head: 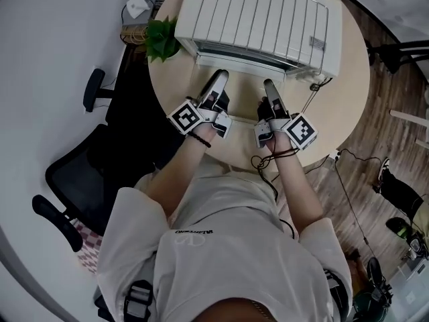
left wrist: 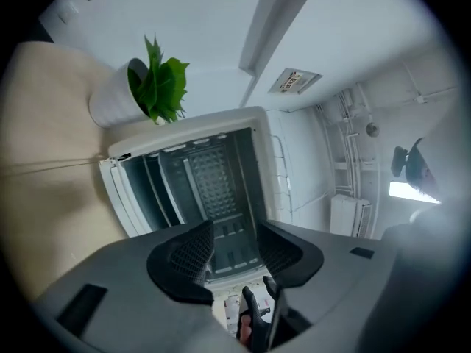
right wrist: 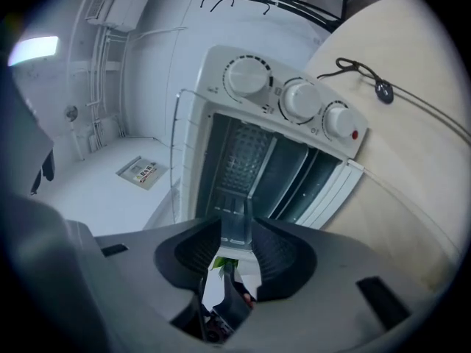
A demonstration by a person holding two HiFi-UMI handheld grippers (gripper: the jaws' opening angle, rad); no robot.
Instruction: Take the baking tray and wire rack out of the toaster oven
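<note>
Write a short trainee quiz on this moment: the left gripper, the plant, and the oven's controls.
1. True or false: the left gripper has its jaws pressed together.
2. Multiple choice: in the head view, the potted plant stands A) to the left of the toaster oven, B) on top of it, C) on the floor.
3. Short answer: how many knobs does the right gripper view show on the oven's front?

Key: 1. False, the jaws stand apart with nothing pressed between them. 2. A. 3. Three.
</note>
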